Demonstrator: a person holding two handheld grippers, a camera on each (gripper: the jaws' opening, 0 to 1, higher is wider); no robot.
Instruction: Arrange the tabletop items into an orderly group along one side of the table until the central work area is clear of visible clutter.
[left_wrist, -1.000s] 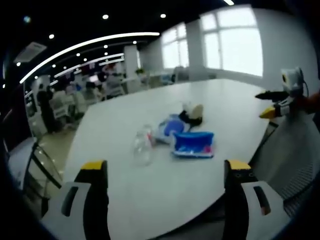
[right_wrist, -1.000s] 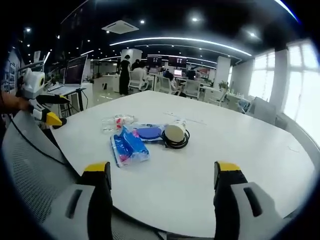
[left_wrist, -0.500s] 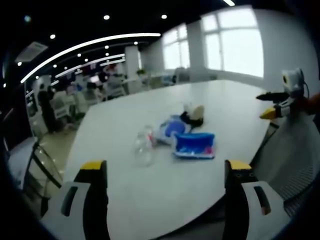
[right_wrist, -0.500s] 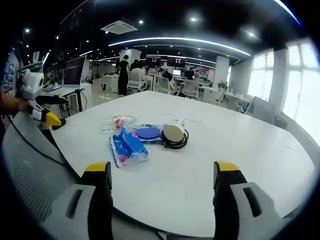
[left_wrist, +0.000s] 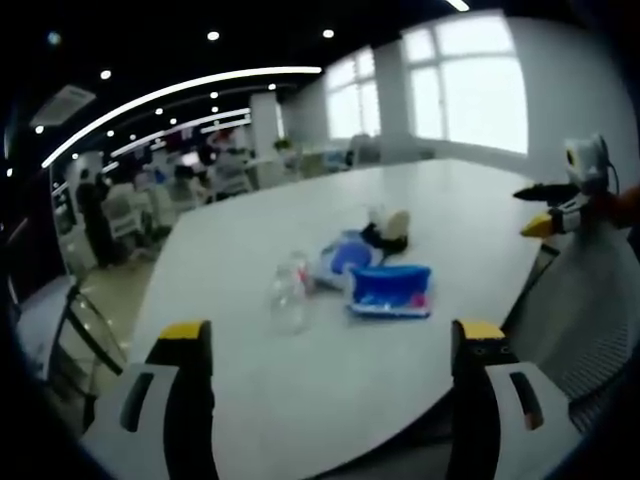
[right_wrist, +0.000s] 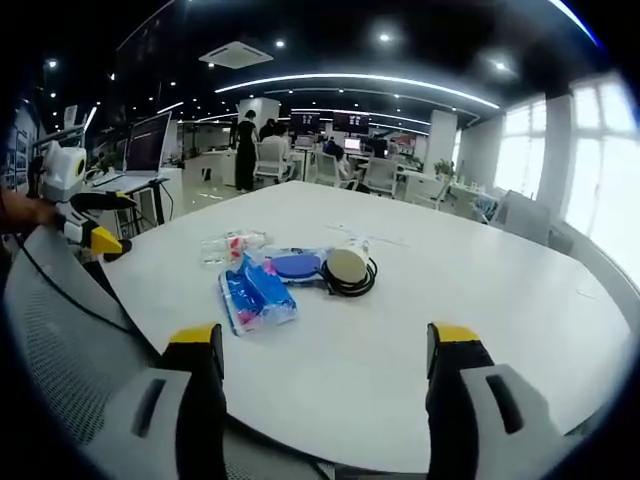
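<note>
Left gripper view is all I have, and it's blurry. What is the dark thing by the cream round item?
Observer: The right gripper view shows a black cable, looped against the cream round item.
Operator: Does the blue pack touch that pile?
Observer: The blue pack has its far end against a flat blue-topped packet, which lies between it and the cable.
Operator: And my right gripper's jaws?
Observer: The right gripper is open and holds nothing, short of all the items.
</note>
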